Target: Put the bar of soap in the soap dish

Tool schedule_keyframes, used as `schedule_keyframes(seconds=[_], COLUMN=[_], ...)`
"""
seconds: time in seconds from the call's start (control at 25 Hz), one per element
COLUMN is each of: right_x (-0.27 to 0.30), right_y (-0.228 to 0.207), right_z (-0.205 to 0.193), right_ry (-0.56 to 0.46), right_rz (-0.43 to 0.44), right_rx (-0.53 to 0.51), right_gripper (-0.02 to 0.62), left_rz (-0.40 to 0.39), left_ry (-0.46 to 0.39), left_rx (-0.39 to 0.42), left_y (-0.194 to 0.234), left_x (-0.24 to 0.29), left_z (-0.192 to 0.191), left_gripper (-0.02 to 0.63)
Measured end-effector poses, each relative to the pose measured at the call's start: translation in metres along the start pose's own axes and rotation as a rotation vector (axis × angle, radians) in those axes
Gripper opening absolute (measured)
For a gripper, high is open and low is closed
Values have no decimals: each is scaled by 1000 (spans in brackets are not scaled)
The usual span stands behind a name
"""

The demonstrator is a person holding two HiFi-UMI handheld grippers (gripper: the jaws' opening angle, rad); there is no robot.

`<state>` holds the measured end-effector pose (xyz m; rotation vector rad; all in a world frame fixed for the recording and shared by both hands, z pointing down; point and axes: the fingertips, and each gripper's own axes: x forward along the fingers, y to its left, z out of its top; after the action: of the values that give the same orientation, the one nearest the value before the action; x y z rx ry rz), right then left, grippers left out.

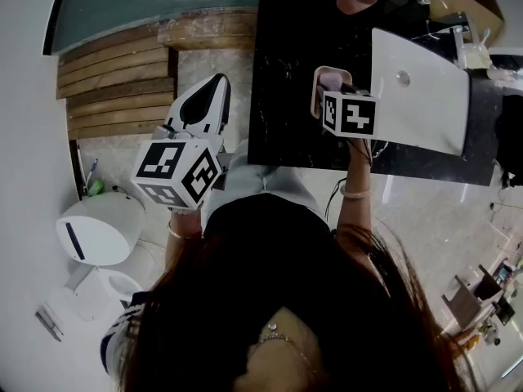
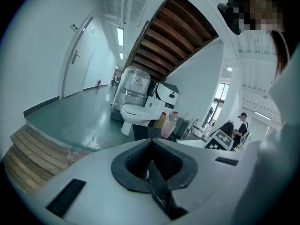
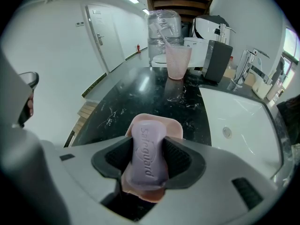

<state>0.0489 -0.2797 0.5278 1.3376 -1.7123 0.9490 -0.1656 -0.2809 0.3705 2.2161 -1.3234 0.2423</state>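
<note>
Bar of soap clamped in right tool, directly over pink soap dish on black desk, perhaps touching it. Sink at three o'clock. Left tool closed, empty, at eight o'clock.

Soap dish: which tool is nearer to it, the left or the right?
Right. The right tool is directly at the soap dish, gripping the bar of soap over it. The left tool is off the black counter, to its left, above the floor.
</note>
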Motion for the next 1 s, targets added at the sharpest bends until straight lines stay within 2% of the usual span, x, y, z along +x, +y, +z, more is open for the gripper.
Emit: schedule_keyframes(seconds=[0.64,1.0], right_x=[1,-11], right_y=[0,-1], right_z=[2,5], right_ry=[32,-4], right_rz=[-33,-34], right_rx=[-44,-49], right_gripper=[206,207], left_rz=[-17,-22], left_ry=[-18,-35], left_rx=[-11,-1], left_y=[1,-3], left_x=[0,-4], left_z=[3,8], left_gripper=[-5,-5])
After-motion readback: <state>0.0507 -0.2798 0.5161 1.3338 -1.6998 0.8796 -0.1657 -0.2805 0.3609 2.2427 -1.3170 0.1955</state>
